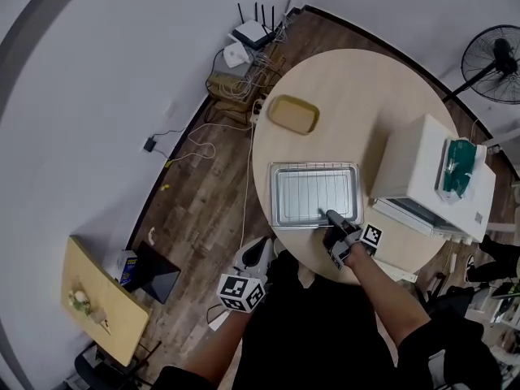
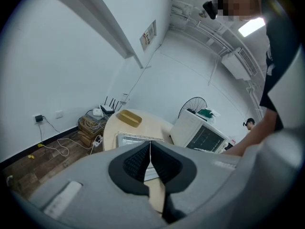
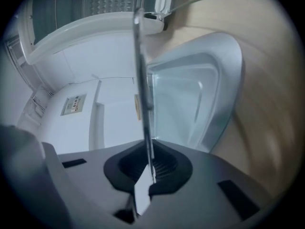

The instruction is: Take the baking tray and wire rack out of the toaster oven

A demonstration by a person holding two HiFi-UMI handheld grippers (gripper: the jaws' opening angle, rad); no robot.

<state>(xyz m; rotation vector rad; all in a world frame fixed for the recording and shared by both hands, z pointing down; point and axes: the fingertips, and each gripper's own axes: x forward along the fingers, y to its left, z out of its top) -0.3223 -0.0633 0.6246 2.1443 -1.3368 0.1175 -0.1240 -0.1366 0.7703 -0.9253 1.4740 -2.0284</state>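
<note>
Right gripper (image 1: 327, 216) clamps the near rim of the baking tray (image 1: 275, 195), which lies at the table's (image 1: 357, 96) near edge with the wire rack (image 1: 313, 192) inside. We level it before releasing. Left gripper (image 2: 150, 152) is closed and empty.

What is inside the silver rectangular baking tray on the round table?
A metal wire rack lies in the silver baking tray; its near right corner is covered by the right gripper.
</note>
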